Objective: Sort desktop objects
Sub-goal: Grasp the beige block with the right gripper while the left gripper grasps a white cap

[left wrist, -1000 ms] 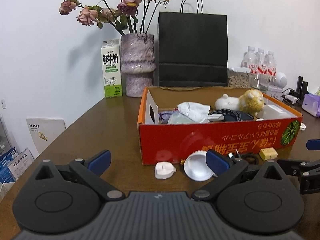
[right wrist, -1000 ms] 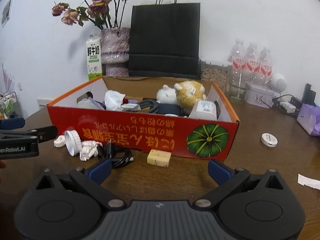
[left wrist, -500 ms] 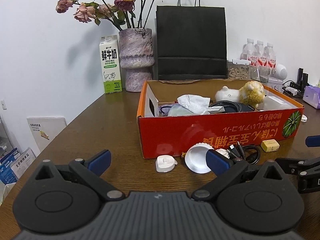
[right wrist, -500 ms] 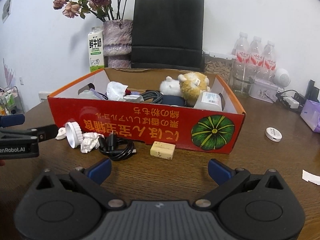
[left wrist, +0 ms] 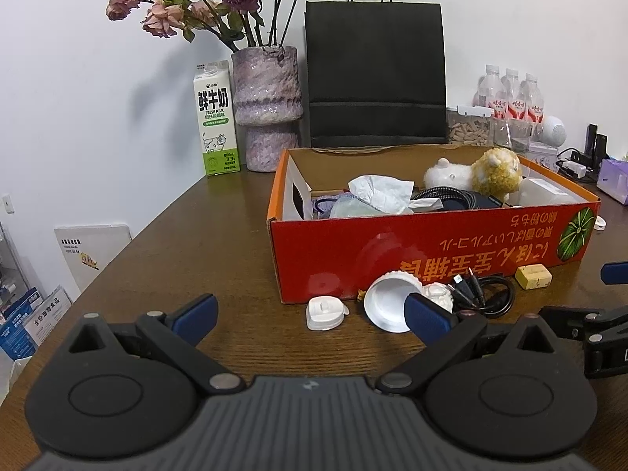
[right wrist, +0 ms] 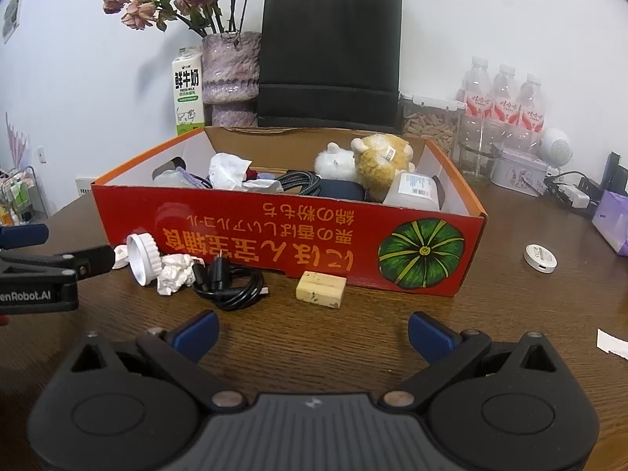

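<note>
A red cardboard box (left wrist: pixel 431 247) (right wrist: pixel 274 231) holds plush toys, tissue, cables and a bottle. Loose on the brown table in front of it lie a small white clip (left wrist: pixel 324 313), a white jar lid (left wrist: pixel 386 302) (right wrist: pixel 142 259), a crumpled paper ball (right wrist: pixel 174 273), a coiled black cable (right wrist: pixel 231 284) (left wrist: pixel 484 294) and a yellow block (right wrist: pixel 321 288) (left wrist: pixel 533 276). My left gripper (left wrist: pixel 310 312) is open, hovering short of the clip and lid. My right gripper (right wrist: pixel 312 331) is open, short of the block, with nothing between its fingers.
Behind the box stand a milk carton (left wrist: pixel 216 117), a vase of dried roses (left wrist: pixel 267 106), a black paper bag (left wrist: pixel 375 74) and water bottles (right wrist: pixel 502 102). A white round disc (right wrist: pixel 540 258) and a paper scrap (right wrist: pixel 612 340) lie right of the box.
Both grippers have pulled back and risen a little, so the box and loose items look slightly farther and lower. Both stay open; nothing was picked up.
</note>
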Demonstrator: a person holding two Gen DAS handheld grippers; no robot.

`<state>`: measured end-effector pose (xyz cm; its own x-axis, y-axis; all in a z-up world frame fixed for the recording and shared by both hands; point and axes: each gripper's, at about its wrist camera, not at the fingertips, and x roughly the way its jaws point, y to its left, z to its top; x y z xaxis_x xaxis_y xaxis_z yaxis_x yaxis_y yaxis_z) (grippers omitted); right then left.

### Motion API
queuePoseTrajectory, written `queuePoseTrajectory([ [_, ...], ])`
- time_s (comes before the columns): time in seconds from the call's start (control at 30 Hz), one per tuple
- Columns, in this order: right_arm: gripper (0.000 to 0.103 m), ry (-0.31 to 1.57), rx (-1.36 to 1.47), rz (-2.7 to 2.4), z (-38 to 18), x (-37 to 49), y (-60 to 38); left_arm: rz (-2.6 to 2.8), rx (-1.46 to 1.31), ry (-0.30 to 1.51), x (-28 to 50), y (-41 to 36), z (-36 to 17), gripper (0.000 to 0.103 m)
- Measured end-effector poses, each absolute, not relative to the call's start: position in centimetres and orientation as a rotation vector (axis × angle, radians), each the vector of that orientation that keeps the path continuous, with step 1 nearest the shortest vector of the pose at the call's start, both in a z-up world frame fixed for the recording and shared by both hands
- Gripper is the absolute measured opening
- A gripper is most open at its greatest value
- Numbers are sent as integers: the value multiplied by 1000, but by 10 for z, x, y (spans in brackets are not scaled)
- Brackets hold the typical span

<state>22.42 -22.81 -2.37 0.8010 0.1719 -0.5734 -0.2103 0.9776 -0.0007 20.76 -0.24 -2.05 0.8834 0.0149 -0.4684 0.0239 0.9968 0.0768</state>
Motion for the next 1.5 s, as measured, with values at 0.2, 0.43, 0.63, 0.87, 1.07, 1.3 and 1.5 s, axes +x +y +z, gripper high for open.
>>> queuePoseTrajectory([
  [0.2, 103, 626, -54, 201, -25, 229, -229, -16, 77, 519, 212, -2, -23, 103],
  [0.43, 103, 643, -47, 191, -28, 235, -230, -10, 76, 552, 219, -3, -26, 103],
  [0.63, 101, 645, -36, 153, -29, 243, -238, 55, 40, 575, 226, 13, -24, 87],
  [0.87, 83, 649, -7, 152, -29, 258, -243, 47, 31, 623, 243, 20, -28, 77],
  [1.07, 70, 651, -7, 162, -29, 267, -238, -1, 25, 649, 251, 17, -31, 75],
  [1.3, 49, 658, 13, 169, -31, 272, -237, -37, 27, 653, 259, 14, -33, 55],
  [1.5, 30, 649, 19, 196, -31, 270, -235, -63, 37, 643, 255, 9, -32, 29],
])
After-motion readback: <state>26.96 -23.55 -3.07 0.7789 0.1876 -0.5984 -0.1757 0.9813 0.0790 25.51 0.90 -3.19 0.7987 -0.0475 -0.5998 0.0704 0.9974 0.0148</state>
